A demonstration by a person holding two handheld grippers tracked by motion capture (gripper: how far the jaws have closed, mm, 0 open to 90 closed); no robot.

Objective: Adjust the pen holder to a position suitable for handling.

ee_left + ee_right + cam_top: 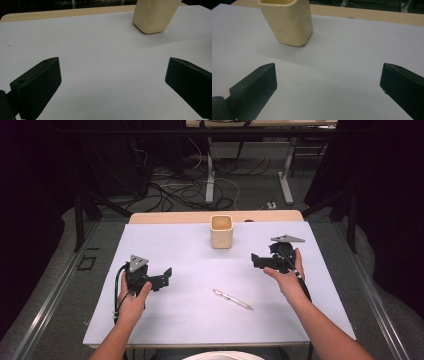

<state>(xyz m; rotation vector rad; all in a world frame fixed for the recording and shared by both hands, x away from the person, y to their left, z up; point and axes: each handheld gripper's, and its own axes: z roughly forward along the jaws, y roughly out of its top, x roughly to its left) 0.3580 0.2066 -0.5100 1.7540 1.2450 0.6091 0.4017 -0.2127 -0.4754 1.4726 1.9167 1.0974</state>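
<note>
The left gripper [112, 82] stands with its jaws wide apart over the bare white table cover [100, 50], nothing between them. The cream square cup [153, 15] sits upright ahead of the jaws, toward the right-hand jaw, well apart from both. The right gripper [327, 87] likewise has its jaws wide apart and empty; the cup [289, 21] stands ahead of them, nearer the left-hand jaw. In the high view, the left gripper [162, 277] and right gripper [260, 261] are each held in a hand, and a silver pen [232, 299] lies flat between them, nearer the person, touching neither.
</note>
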